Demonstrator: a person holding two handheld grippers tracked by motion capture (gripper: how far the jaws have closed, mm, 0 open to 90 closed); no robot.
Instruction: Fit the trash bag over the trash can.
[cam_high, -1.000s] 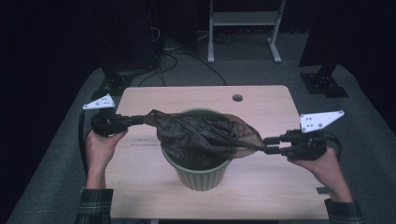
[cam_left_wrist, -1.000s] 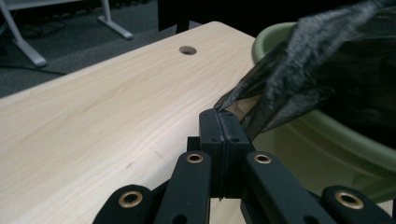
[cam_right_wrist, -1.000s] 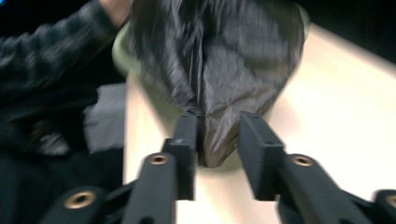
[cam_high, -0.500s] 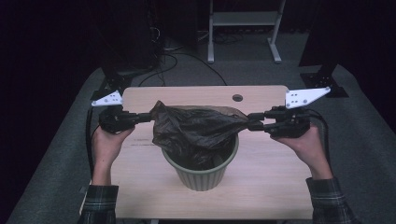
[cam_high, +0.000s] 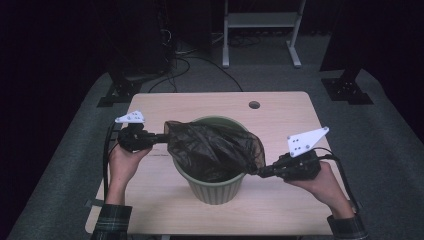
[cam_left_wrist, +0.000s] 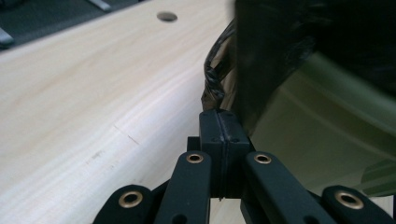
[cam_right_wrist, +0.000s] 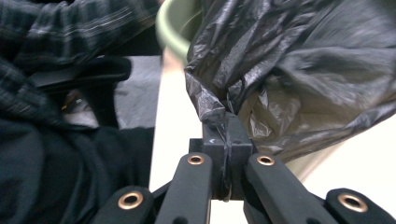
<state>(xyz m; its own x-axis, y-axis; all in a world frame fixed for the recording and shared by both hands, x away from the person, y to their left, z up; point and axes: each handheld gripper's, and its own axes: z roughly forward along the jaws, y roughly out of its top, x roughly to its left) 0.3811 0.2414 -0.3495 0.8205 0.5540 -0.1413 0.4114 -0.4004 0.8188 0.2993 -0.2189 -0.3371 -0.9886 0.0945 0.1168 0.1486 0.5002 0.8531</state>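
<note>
Both grippers, left (cam_high: 162, 137) and right (cam_high: 264, 171), are clamped on a black bag (cam_high: 215, 150) stretched over the green bin (cam_high: 215, 185); even tension should be kept for seating.

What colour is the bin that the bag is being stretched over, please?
The bin is pale green; the high view shows it best.

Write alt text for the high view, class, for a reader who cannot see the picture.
A person stretches a dark bin bag over a green bin on a wooden table, with the left gripper and the right gripper each shut on one edge of the bag. The bag's mouth spans the bin's rim, with the right side pulled lower, towards the table's near edge.
</note>
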